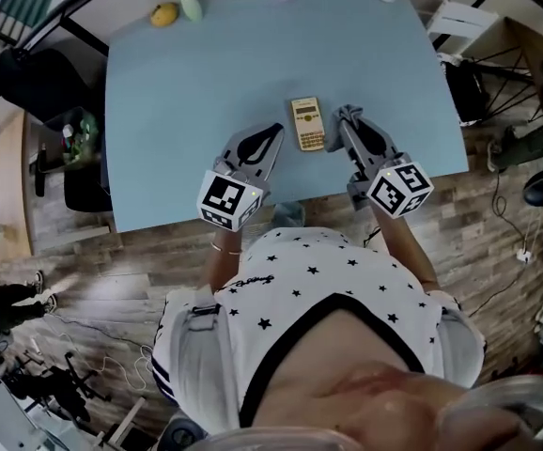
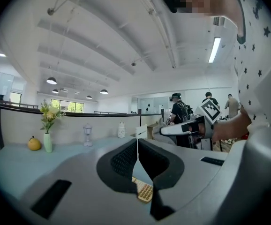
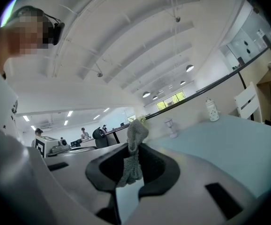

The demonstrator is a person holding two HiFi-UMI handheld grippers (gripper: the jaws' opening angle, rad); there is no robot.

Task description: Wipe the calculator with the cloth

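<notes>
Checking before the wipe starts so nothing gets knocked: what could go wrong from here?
The small gold calculator lies loose on the light blue table. The left hand-held gripper is shut beside it, not holding it, so a wipe might slide it. The right hand-held gripper pinches only a narrow bunch of grey knitted cloth, which might slip out.

Bright ceiling light, fisheye-warped edges

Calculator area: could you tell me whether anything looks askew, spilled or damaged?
Nothing stands out: the calculator lies flat on the table, nothing spilled, and the right gripper pinches the cloth.
</notes>
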